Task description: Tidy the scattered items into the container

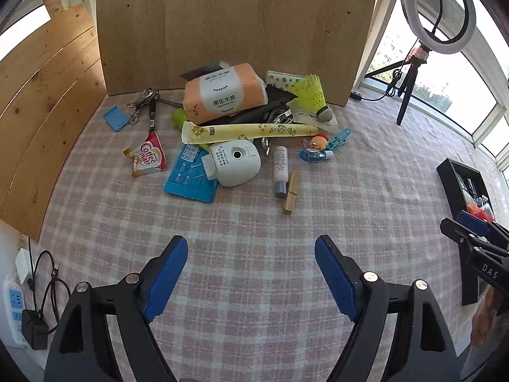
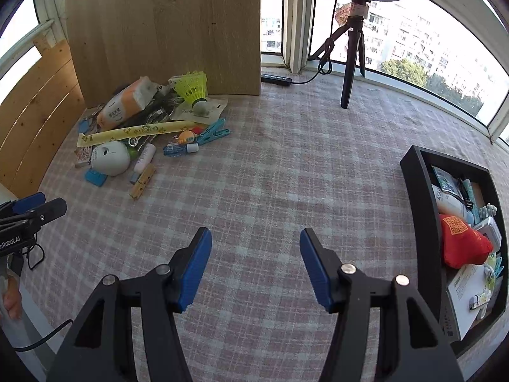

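A heap of small items lies on the checked cloth against a wooden board: an orange tissue pack point(image 1: 225, 93), a white round device point(image 1: 234, 163), a pink tube point(image 1: 280, 165), a wooden clothespin point(image 1: 291, 193), a yellow shuttlecock point(image 1: 313, 94) and a Coffee mate sachet point(image 1: 148, 158). My left gripper point(image 1: 251, 248) hovers open over bare cloth in front of the heap, nothing between its fingers. My right gripper point(image 2: 255, 238) is open too, above bare cloth between the heap point(image 2: 143, 133) and the black container point(image 2: 423, 222), which holds a red pouch point(image 2: 461, 245) and several packets.
A ring light on a tripod point(image 1: 410, 86) stands at the back right by the windows. Wooden boards point(image 1: 44, 102) wall off the left and back. A power strip and cables point(image 1: 19, 305) lie past the table's left edge. A black power strip point(image 2: 276, 79) sits near the window.
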`<state>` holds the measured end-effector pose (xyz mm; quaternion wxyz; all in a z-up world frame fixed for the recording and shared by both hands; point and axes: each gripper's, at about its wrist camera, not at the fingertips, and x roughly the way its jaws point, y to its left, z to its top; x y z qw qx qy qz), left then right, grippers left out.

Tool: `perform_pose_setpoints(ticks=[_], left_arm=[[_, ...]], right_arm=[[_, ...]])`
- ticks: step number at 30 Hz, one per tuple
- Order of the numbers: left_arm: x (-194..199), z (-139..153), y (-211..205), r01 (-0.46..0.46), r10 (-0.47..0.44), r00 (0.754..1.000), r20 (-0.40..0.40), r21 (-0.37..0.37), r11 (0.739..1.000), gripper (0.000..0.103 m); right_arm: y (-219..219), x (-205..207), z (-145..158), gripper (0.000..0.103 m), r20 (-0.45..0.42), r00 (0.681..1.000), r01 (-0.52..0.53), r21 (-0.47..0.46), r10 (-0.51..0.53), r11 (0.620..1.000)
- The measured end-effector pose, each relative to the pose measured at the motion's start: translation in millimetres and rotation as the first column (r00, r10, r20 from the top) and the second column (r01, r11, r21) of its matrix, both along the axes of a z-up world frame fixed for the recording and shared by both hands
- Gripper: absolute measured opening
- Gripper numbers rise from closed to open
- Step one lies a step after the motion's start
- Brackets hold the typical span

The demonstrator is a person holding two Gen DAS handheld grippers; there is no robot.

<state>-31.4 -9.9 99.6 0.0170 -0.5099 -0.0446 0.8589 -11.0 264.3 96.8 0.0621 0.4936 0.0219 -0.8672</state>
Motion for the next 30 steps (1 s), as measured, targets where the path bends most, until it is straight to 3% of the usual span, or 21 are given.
perform_pose_setpoints(ticks=[5,6,7,11,15,21,30], left_arm=[[-1.9,-1.1,3.0,0.000,0.000,1.000,-0.009,0.015,1.000,0.090],[-2.0,-1.0,2.6,-0.004,0.004,1.000,-0.012,0.021,1.000,0.098],[-1.5,-0.3,2.2,-0.001,0.002,1.000,-0.022,0.031,1.000,0.100],[1.9,4.7,7.4,0.031,-0.030,0.997,-0.065,0.014,0.999,0.100],[1.9,5.2,10.4,0.032,-0.032,0.997,-0.064,0.005,0.999,0.100],[-1.9,-3.2,2.8,-0.035,0.035,0.999,-0.016,-0.018,0.999,0.100],[3.6,6.9,10.0,0.010,-0.011,0.998,-0.056,-0.012,1.000,0.100]], right_arm=[[6.3,-0.8,-4.9,0.057,0.013,1.000,0.024,0.012,-0.024,1.000],[7.7,-1.0,-5.7,0.057,0.015,0.999,0.028,0.013,-0.029,1.000],[8.7,-1.2,-6.4,0.057,0.018,0.999,0.031,0.013,-0.031,0.999],[9.7,-2.0,-8.4,0.057,0.025,0.999,0.034,0.012,-0.035,0.999],[7.9,-2.4,-10.3,0.057,0.029,0.999,0.032,0.009,-0.032,0.999],[4.9,-2.2,-9.7,0.057,0.027,0.999,0.019,0.015,-0.019,1.000],[1.5,-3.6,-9.5,0.057,0.025,1.000,0.013,0.017,-0.013,1.000]])
